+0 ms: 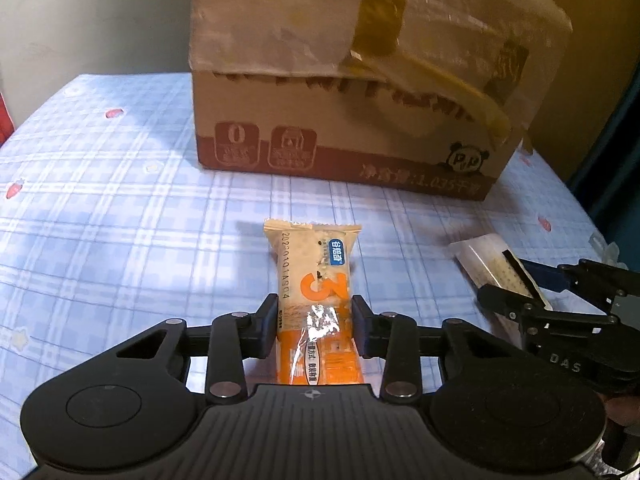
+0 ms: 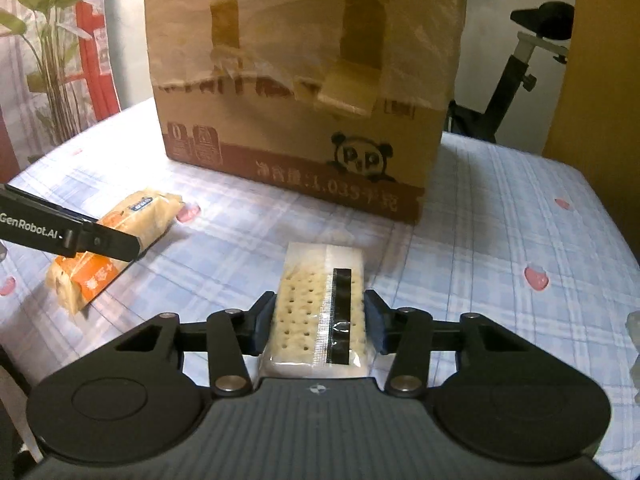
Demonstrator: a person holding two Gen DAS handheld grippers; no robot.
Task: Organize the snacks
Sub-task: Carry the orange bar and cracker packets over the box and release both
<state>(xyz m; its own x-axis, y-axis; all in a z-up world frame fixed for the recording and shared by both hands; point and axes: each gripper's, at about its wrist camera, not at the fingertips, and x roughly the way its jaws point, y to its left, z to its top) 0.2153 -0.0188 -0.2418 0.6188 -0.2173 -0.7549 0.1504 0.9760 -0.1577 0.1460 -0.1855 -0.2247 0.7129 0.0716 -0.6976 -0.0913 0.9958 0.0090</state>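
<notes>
My left gripper [image 1: 314,320] is shut on an orange and beige snack packet [image 1: 314,276], held just above the checked cloth. It also shows in the right wrist view [image 2: 120,236] at the left. My right gripper [image 2: 319,326] is shut on a clear cracker packet [image 2: 320,300] with a black stripe; this packet also shows in the left wrist view [image 1: 500,272] at the right. A brown cardboard box [image 1: 352,92] with taped flaps stands behind both packets and also shows in the right wrist view [image 2: 304,80].
A blue checked tablecloth [image 1: 100,200] covers the table. A potted plant [image 2: 44,40] and red frame stand beyond the table's left edge. An exercise bike [image 2: 516,60] stands beyond the right. A wooden panel [image 2: 600,80] is at far right.
</notes>
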